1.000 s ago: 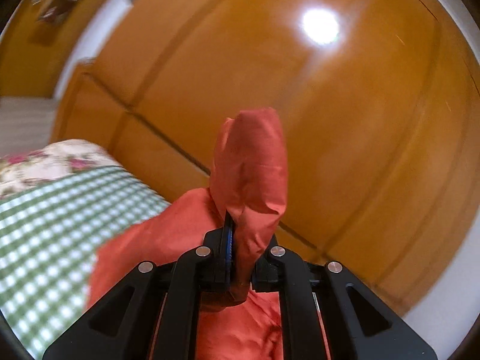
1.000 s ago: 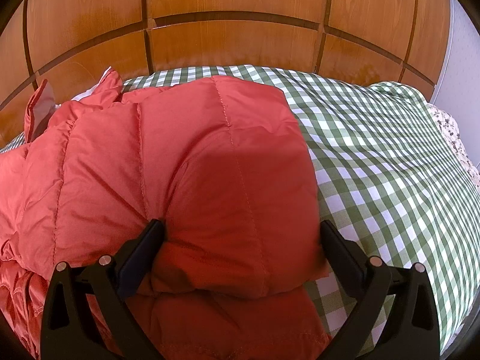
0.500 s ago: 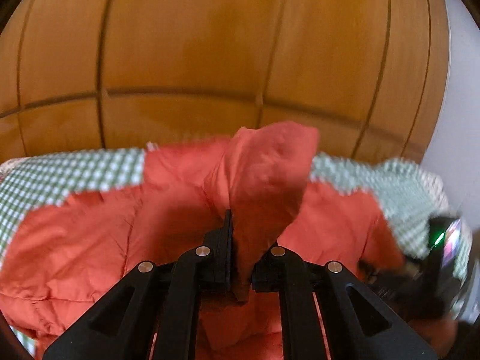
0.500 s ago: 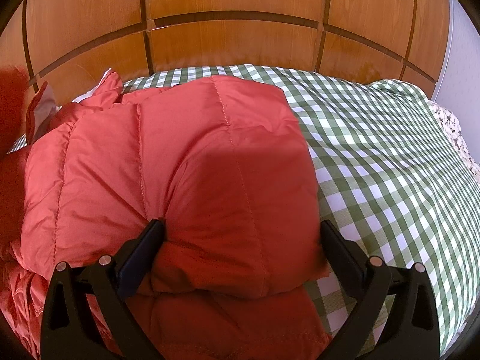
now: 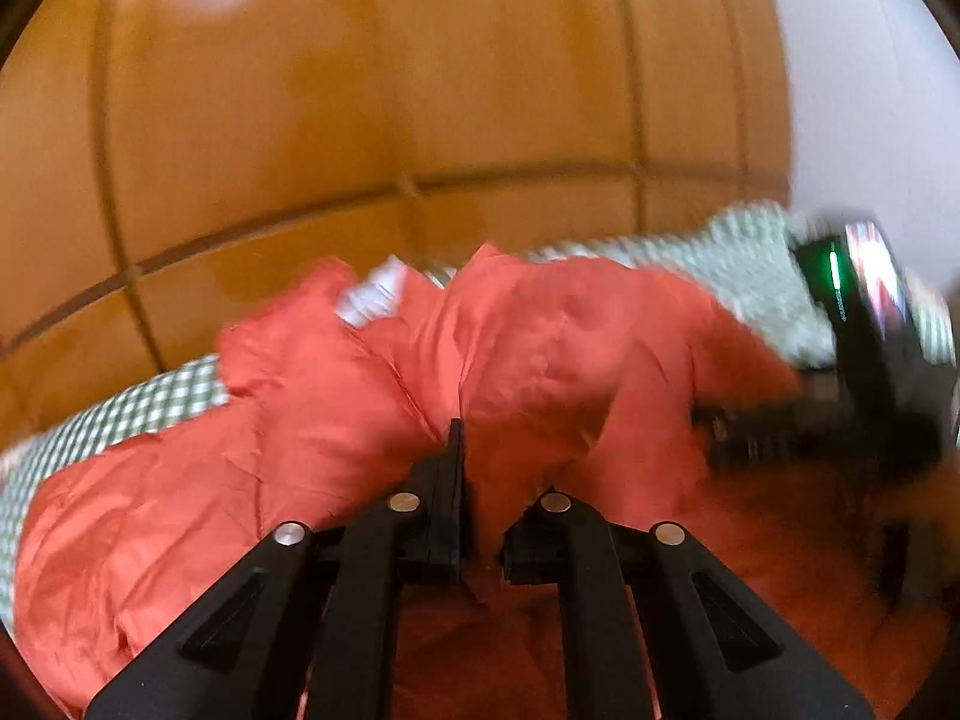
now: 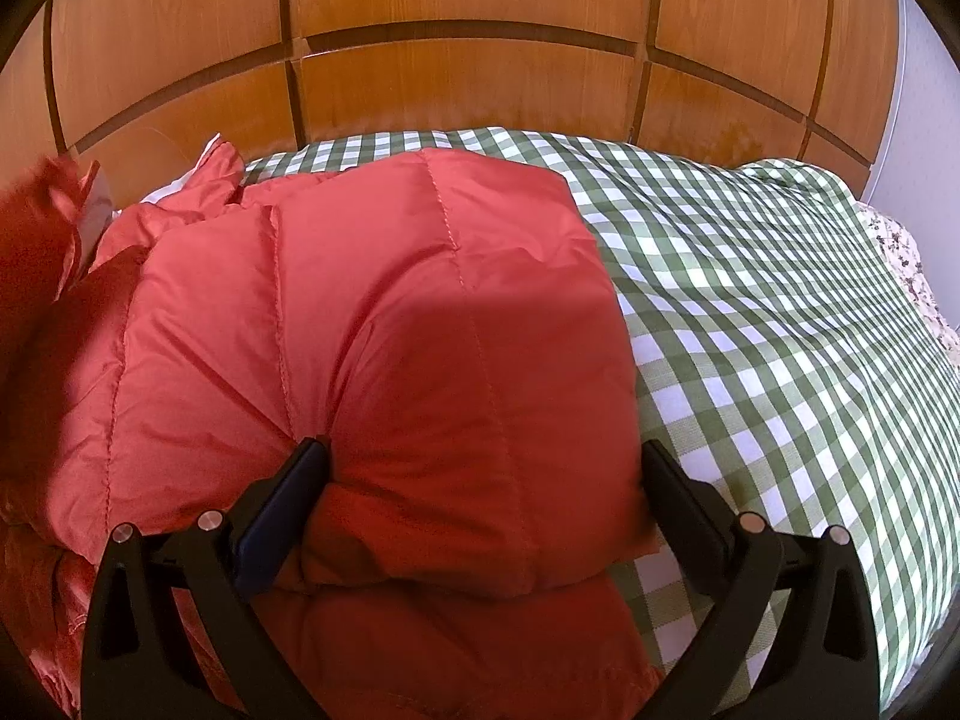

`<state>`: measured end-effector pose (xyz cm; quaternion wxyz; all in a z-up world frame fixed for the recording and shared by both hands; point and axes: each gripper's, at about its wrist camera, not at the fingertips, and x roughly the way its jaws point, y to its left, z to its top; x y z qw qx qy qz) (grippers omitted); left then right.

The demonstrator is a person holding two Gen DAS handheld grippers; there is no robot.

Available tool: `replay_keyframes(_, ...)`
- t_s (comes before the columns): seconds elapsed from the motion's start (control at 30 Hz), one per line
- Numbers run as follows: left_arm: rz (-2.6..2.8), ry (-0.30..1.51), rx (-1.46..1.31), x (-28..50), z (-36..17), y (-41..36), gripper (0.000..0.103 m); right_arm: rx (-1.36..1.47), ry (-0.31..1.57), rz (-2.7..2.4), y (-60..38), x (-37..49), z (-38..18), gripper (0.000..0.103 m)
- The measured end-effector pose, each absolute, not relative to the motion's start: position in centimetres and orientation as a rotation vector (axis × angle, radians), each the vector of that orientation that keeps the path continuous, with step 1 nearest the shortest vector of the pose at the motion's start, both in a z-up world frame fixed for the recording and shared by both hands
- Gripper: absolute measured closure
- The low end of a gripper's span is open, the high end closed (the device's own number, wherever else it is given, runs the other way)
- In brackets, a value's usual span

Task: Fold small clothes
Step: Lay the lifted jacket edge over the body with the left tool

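Red and puffy, the jacket (image 6: 372, 360) lies on the green checked bed cover (image 6: 750, 300). My right gripper (image 6: 480, 468) is spread wide, with one finger on each side of a folded, fat part of the jacket. It is not squeezing. My left gripper (image 5: 480, 480) is clamped tight on a bunch of the red cloth that sticks up between its fingers. Ahead of my fingers stands the brown wooden headboard (image 6: 468, 78). My left view is blurry.
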<state>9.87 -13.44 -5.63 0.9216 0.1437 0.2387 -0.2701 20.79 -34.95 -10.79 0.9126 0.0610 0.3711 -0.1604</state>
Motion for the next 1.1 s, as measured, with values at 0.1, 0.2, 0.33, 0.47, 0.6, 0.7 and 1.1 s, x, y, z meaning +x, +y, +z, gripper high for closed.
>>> replay_keyframes(0.1,-0.535,0.562,0.413,10.3,-7.2,-15.3,0.080,0.128,0.764,-0.330,-34.9,20.8,-10.8,0.002)
replay_keyframes(0.2,-0.527,0.534,0.478,9.2,-7.0,-15.9,0.023,0.128,0.764,-0.330,-35.0,20.8,-10.8,0.002)
replay_keyframes(0.33,-0.571,0.476,0.463,7.0,-5.6,-14.6,0.008,0.127,0.763,-0.330,-35.0,20.8,-10.8,0.002)
replay_keyframes(0.47,-0.520,0.483,0.404,5.5,-4.4,-11.3,0.008,0.130,0.756,-0.329,-34.9,20.7,-10.7,0.002)
replay_keyframes(0.6,-0.456,0.537,0.272,4.5,-3.9,-6.5,0.008,0.113,0.694,-0.341,-34.4,19.7,-9.2,0.002)
replay_keyframes(0.7,-0.379,0.608,0.161,4.9,-4.1,-1.8,0.009,0.080,0.568,-0.275,-32.6,18.0,-6.6,0.002)
replay_keyframes(1.1,-0.129,0.791,-0.045,11.1,-6.7,6.2,0.038,-0.210,0.785,-0.121,-23.3,25.0,-9.4,0.002)
